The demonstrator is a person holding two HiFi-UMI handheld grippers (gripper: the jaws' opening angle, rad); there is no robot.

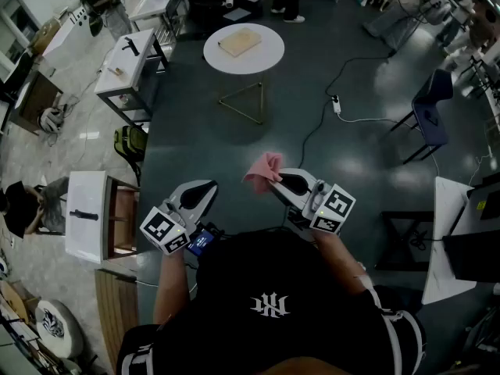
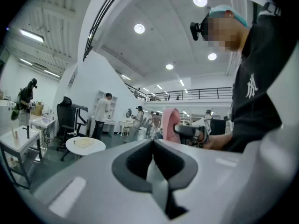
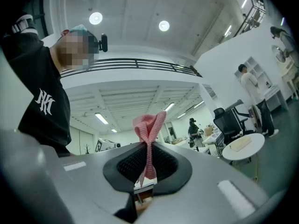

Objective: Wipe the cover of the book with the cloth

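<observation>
R tongs [image 1: 275,181] pinch cloth [image 1: 263,166], book [image 1: 239,42] well ahead on rnd table [image 1: 269,59]

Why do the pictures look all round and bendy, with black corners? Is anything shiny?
Left gripper view and right gripper view: wide-angle lenses bend straight lines like the balcony railing into curves and leave dark corners; the ceiling lights glare white. Head view: the dark floor shines with pale light patches, while the book on the round table stays small but clear.
</observation>
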